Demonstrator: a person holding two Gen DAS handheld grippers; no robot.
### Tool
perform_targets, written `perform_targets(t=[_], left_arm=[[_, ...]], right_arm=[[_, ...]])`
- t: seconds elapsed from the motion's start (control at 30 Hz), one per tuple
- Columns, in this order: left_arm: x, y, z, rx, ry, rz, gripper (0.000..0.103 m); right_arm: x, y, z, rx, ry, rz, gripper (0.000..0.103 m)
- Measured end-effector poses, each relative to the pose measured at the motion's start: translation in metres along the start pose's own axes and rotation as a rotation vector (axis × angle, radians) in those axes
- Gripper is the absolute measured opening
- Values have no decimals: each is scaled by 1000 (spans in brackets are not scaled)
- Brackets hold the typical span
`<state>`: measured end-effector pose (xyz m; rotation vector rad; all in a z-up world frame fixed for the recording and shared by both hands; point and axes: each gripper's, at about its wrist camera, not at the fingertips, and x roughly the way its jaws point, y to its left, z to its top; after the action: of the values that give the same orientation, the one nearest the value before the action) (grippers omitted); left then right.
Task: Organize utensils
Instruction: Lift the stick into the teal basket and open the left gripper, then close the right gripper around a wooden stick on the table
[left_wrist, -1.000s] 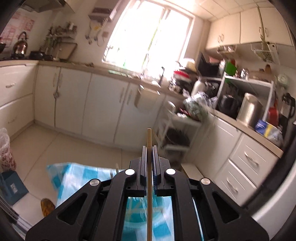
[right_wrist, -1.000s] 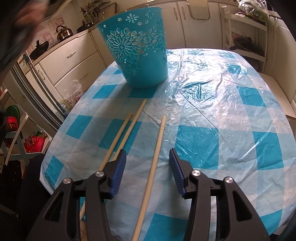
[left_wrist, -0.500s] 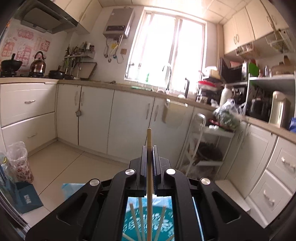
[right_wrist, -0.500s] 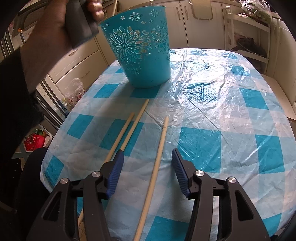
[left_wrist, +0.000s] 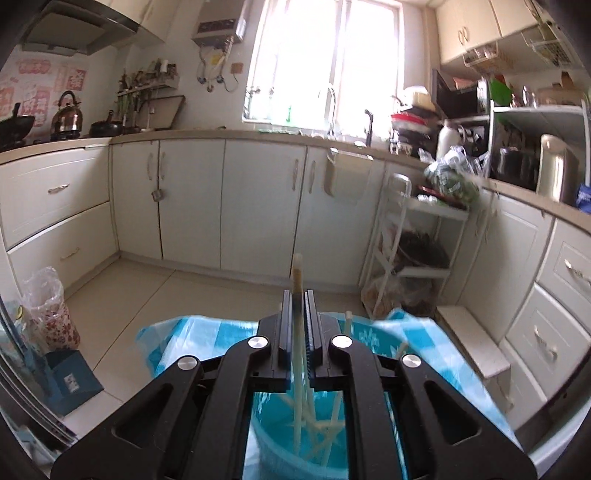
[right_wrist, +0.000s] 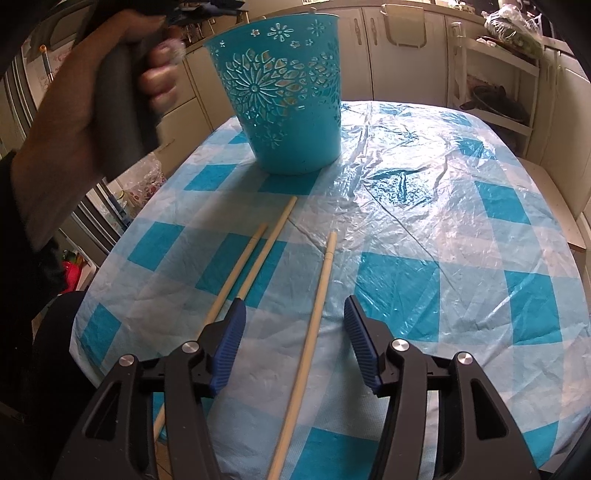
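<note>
My left gripper (left_wrist: 297, 299) is shut on a long wooden chopstick (left_wrist: 296, 273), held upright over the teal bucket (left_wrist: 291, 443); its lower end reaches down among several chopsticks standing inside. In the right wrist view the teal cut-out bucket (right_wrist: 284, 107) stands at the table's far left. Three chopsticks lie on the checked cloth: one (right_wrist: 314, 325) runs between my open right gripper's (right_wrist: 293, 328) blue pads, two more (right_wrist: 255, 266) lie just left of it. The hand holding the left gripper (right_wrist: 122, 85) hovers left of the bucket.
The oval table (right_wrist: 461, 240) wears a blue-and-white checked plastic cloth. White kitchen cabinets (left_wrist: 229, 199) and a wire rack (left_wrist: 413, 258) stand beyond it. A bench (right_wrist: 554, 206) lies along the table's right edge. A black chair back (right_wrist: 44, 332) is at the left.
The left gripper has tipped downward over the bucket and lowered the chopstick into it. The hand has dropped beside the bucket. The right gripper has crept slightly forward along the chopstick.
</note>
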<state>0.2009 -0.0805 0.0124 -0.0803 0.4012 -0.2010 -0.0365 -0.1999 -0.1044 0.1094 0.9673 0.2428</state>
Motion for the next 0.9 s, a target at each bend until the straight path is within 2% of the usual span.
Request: perform_targets(t=[0.07, 0.1, 0.13, 0.23, 0.4, 0.57, 0.67, 0.8, 0.83, 0.9], left_arm=[[-12, 5, -7, 5, 17, -3, 19], [-19, 8, -11, 4, 20, 0, 32], [-28, 12, -14, 2, 20, 6, 49], [-59, 30, -32, -15, -2, 44, 76], [-83, 52, -81, 15, 58, 80, 85], [-72, 75, -132, -8, 208, 70, 85], [-65, 83, -140, -36, 255, 38, 85], [-65, 88, -144, -53, 263, 18, 88], [-64, 87, -144, -49, 264, 15, 88], [-65, 82, -144, -39, 262, 8, 88]], right_arm=[[-1, -3, 0, 15, -1, 14, 54], [-2, -6, 0, 28, -2, 22, 54], [-3, -9, 0, 46, -3, 33, 54], [-4, -14, 0, 81, -9, 35, 54], [-2, -9, 1, 62, -24, -23, 54], [8, -5, 10, 54, -23, -89, 53], [13, -6, 17, 56, -16, -132, 42], [22, 4, 24, -17, 5, -208, 22], [23, 7, 24, -32, 10, -207, 14], [24, 12, 24, -57, 23, -201, 7]])
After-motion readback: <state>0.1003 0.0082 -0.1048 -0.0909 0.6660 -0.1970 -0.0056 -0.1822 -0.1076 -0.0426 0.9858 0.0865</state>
